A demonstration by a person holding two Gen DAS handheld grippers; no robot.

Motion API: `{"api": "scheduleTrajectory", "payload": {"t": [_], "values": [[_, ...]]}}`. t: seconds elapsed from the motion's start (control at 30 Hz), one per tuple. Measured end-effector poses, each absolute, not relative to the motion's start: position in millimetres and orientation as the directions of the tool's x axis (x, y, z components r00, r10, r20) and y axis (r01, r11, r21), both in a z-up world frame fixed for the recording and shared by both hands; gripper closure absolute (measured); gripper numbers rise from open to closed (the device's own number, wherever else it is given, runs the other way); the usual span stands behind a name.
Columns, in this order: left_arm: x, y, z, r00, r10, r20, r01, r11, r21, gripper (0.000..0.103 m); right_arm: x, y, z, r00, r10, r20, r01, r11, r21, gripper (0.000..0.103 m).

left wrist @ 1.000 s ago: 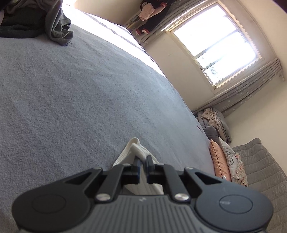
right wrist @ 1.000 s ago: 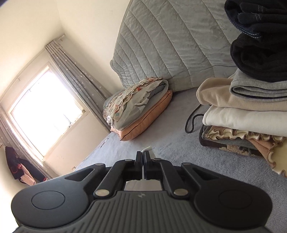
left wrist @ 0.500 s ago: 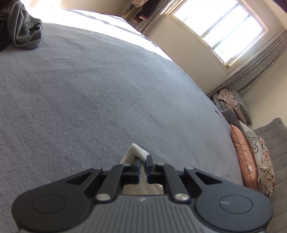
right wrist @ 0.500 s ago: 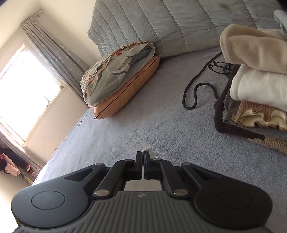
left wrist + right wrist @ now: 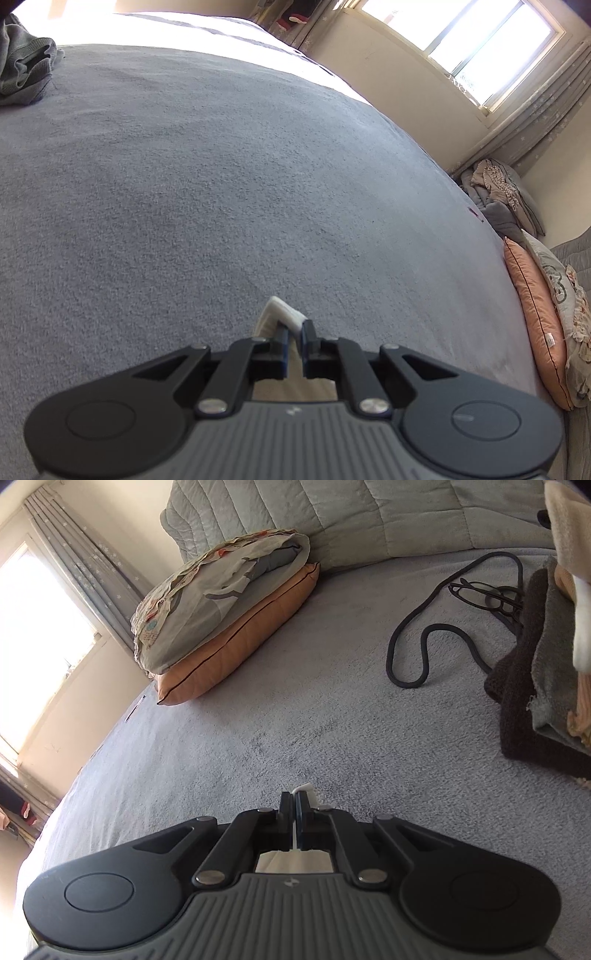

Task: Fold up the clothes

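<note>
A cream-white garment (image 5: 282,314) pokes out past my left gripper (image 5: 294,328), which is shut on its thick folded edge low over the grey bedspread (image 5: 184,184). In the right wrist view, my right gripper (image 5: 295,799) is shut on a thin edge of the same pale garment (image 5: 306,789), also close above the bedspread (image 5: 295,720). Most of the garment is hidden beneath both grippers. A stack of folded clothes (image 5: 543,675) stands at the right edge of the right wrist view.
Crumpled grey clothing (image 5: 22,70) lies at the far left corner of the bed. An orange pillow (image 5: 236,642) with a patterned one on top leans by the quilted headboard (image 5: 332,513). A dark cord (image 5: 424,642) and glasses (image 5: 484,594) lie beside the stack. A window (image 5: 461,37) faces the bed.
Both grippers have tilted downward and come lower toward the bedspread, still holding the garment. The folded stack has slid to the right edge of the right wrist view.
</note>
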State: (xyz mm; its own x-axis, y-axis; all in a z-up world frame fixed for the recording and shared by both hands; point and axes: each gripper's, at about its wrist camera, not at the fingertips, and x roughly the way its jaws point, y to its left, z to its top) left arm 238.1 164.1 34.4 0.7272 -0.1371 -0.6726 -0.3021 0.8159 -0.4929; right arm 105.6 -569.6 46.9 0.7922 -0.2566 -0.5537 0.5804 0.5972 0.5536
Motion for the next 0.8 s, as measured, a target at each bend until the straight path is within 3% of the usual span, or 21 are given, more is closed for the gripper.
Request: {"api": "scheduleTrajectory", "payload": {"t": [0.13,0.33,0.4,0.43,0.47,0.57,0.8], "values": [[236.8,163.6,37.0,0.728,-0.134,-0.672,-0.296,0.823,-0.485,0.096,110.1,-569.8,50.4,0.794,-0.261,-0.55,0.577,0.61,0.543,0.101],[235.8,176.1,42.4,0.746,-0.13,-0.653,-0.294,0.816,-0.498,0.085,130.3,-564.0,44.4,0.772,-0.267,-0.577,0.585,0.654,0.479,0.101],[235.4,180.2,44.2,0.752,-0.129,-0.647,-0.293,0.813,-0.503,0.062,133.0,-563.4,43.3,0.775,-0.265,-0.574,0.58,0.658,0.48,0.101],[235.3,182.3,45.1,0.755,-0.129,-0.643,-0.292,0.812,-0.505,0.043,134.3,-563.0,42.8,0.776,-0.264,-0.573,0.578,0.661,0.479,0.101],[235.1,184.4,45.9,0.757,-0.128,-0.64,-0.292,0.811,-0.507,0.037,134.9,-561.9,43.2,0.777,-0.264,-0.572,0.576,0.667,0.474,0.1],[221.8,183.3,42.1,0.755,-0.152,-0.638,-0.293,0.792,-0.536,0.037,127.8,-560.2,46.7,0.768,-0.286,-0.573,0.592,0.658,0.464,0.095],[181.5,175.7,28.6,0.742,-0.225,-0.631,-0.301,0.731,-0.613,0.037,70.1,-547.4,55.1,0.777,-0.274,-0.566,0.602,0.588,0.541,0.064]]}}
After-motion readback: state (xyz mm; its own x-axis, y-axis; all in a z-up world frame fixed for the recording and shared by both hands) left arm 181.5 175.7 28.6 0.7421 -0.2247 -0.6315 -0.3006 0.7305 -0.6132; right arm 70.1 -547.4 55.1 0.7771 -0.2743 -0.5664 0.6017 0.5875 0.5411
